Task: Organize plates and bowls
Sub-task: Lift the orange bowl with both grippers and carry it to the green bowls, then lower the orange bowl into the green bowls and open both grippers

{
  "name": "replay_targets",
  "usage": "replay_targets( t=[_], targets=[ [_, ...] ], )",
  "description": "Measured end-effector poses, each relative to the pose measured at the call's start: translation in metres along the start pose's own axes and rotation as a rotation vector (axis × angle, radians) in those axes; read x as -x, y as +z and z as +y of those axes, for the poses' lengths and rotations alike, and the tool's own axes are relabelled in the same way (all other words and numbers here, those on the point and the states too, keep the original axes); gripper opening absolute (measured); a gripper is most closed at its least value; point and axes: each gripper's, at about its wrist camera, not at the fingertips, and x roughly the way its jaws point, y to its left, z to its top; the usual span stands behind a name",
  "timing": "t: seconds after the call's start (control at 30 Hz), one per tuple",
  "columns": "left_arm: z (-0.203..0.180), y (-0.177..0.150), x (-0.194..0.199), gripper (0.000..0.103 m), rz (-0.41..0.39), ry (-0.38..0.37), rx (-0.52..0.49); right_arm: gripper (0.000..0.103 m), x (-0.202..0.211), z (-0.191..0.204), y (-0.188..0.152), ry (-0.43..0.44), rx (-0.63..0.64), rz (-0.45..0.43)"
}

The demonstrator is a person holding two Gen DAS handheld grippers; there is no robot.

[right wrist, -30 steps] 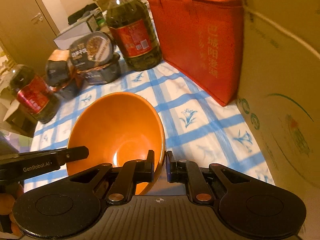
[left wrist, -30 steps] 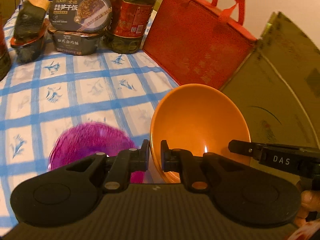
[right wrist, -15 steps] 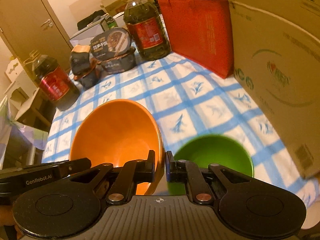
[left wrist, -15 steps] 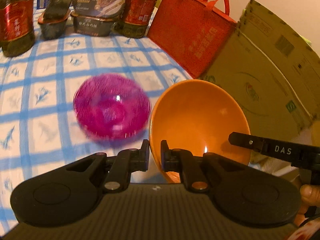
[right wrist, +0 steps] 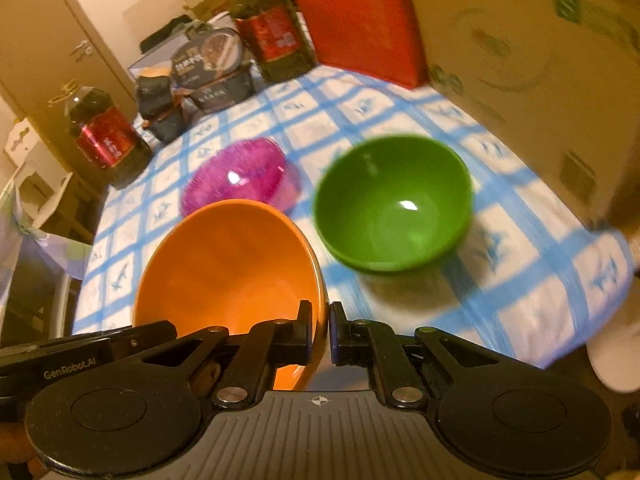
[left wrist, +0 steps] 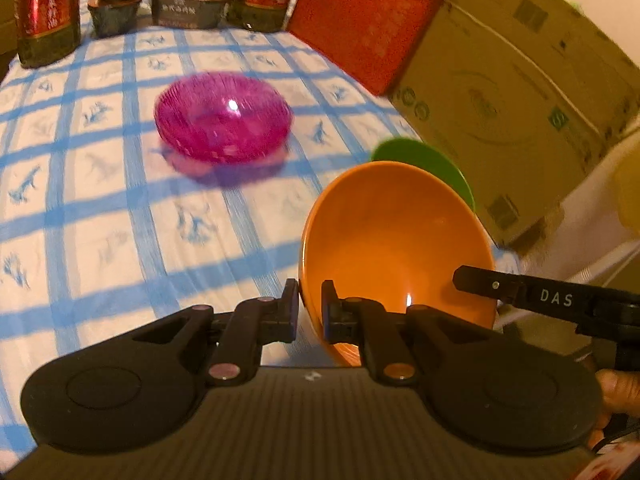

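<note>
An orange bowl point(left wrist: 396, 248) is held in the air between both grippers. My left gripper point(left wrist: 310, 312) is shut on its left rim; my right gripper point(right wrist: 319, 334) is shut on its right rim, with the bowl point(right wrist: 228, 264) to its left. A clear purple bowl point(left wrist: 222, 120) stands on the blue-checked tablecloth point(left wrist: 100, 220) ahead; it also shows in the right wrist view point(right wrist: 240, 178). A green bowl point(right wrist: 394, 204) stands on the cloth to the right of the orange one; only its rim point(left wrist: 420, 160) shows past the orange bowl in the left wrist view.
Oil bottles point(right wrist: 106, 136), food boxes point(right wrist: 212, 64) and a red bag point(right wrist: 360, 16) line the far edge. A large cardboard box point(left wrist: 512, 92) stands on the right side. The table's near edge point(right wrist: 560, 344) drops off at right.
Both grippers, still holding the orange bowl, have pulled back and risen. The purple bowl now looks farther ahead and the green bowl has come fully into the right wrist view.
</note>
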Motion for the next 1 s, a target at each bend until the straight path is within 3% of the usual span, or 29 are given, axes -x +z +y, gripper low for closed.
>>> replay_targets(
  t=[0.4,1.0],
  targets=[
    [-0.035,-0.031,-0.023,0.009,0.065,-0.038,-0.02,0.007,0.02,-0.042,-0.031,-0.076,-0.03,0.002],
    [-0.066,0.003,-0.011,0.009,0.039,-0.097,-0.032,0.007,0.06,-0.047,-0.003,-0.106,-0.03,-0.085]
  ],
)
